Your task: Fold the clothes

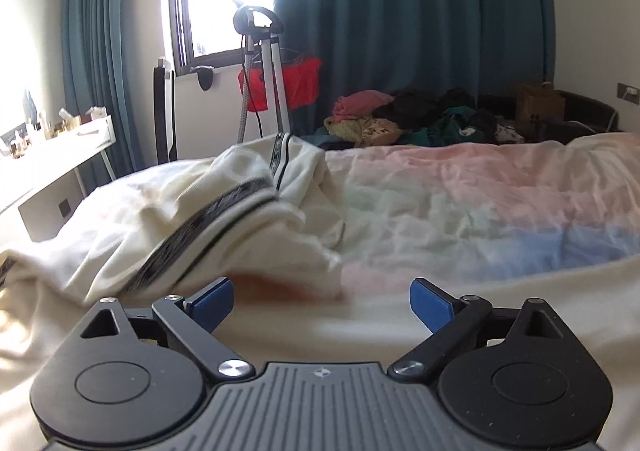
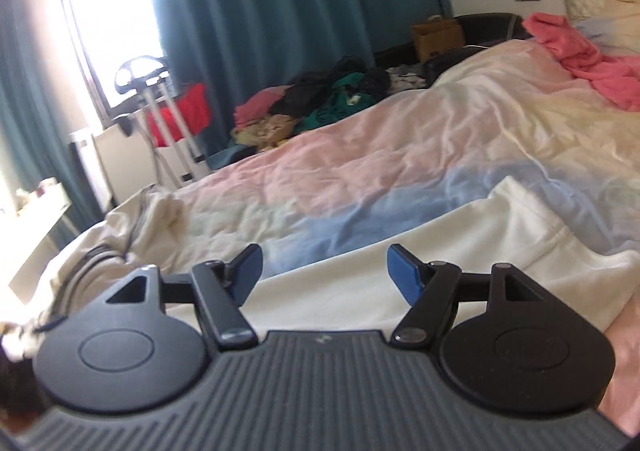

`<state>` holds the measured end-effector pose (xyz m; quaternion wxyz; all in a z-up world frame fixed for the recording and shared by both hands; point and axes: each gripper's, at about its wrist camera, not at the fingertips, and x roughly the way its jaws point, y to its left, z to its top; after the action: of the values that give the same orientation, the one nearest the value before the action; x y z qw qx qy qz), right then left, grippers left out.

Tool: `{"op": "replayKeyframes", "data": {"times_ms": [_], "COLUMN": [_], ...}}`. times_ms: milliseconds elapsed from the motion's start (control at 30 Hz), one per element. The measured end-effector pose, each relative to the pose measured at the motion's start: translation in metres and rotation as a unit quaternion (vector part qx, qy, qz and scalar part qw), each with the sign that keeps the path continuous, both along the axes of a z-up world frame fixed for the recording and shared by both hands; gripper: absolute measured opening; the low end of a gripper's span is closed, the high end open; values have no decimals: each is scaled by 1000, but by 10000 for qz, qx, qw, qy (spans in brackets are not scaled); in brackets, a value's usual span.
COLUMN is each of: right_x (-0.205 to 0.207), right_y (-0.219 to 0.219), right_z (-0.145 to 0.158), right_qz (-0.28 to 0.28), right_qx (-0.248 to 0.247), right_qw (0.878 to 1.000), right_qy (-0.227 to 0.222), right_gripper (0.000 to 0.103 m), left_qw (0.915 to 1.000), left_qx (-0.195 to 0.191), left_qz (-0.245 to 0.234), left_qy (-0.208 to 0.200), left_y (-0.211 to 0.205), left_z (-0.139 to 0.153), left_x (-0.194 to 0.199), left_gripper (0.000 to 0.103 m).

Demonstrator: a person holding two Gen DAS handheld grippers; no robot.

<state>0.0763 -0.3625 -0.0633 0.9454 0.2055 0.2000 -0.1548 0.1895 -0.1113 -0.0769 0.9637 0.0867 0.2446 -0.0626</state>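
A cream garment (image 1: 224, 219) with dark striped bands lies bunched on the bed, left of centre in the left wrist view. My left gripper (image 1: 322, 303) hovers just above its near edge, jaws wide apart with nothing between them. In the right wrist view the same cream garment (image 2: 420, 259) spreads flat across the near part of the bed, its bunched striped end at the far left. My right gripper (image 2: 324, 271) stands open over this flat cloth and holds nothing.
The bed carries a pastel pink, blue and white cover (image 2: 360, 179). A heap of mixed clothes (image 1: 420, 119) sits beyond the bed by teal curtains. A pink garment (image 2: 588, 55) lies near the headboard. A white desk (image 1: 60, 155) and a steamer stand (image 1: 260, 83) are at left.
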Motion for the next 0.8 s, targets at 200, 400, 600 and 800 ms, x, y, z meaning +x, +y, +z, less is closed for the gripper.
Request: {"op": "replayKeyframes", "data": {"times_ms": [200, 400, 600, 800], "right_x": [28, 70, 96, 96], "right_y": [-18, -30, -35, -36], "right_z": [-24, -50, -74, -73], "right_qz": [-335, -264, -199, -302], "right_qx": [-9, 403, 664, 554], "right_qw": [9993, 9987, 9964, 9971], "right_qy": [154, 189, 482, 415], "right_gripper": [71, 71, 71, 71], "left_qw": [9984, 9882, 9772, 9858], "left_qx": [550, 723, 762, 596], "left_qz": [135, 1348, 1974, 1548], "left_qy": [-86, -55, 175, 258], "left_y": [-60, -80, -65, -73], "left_z": [-8, -33, -51, -30], "left_x": [113, 228, 303, 304], "left_gripper": [96, 96, 79, 16]}}
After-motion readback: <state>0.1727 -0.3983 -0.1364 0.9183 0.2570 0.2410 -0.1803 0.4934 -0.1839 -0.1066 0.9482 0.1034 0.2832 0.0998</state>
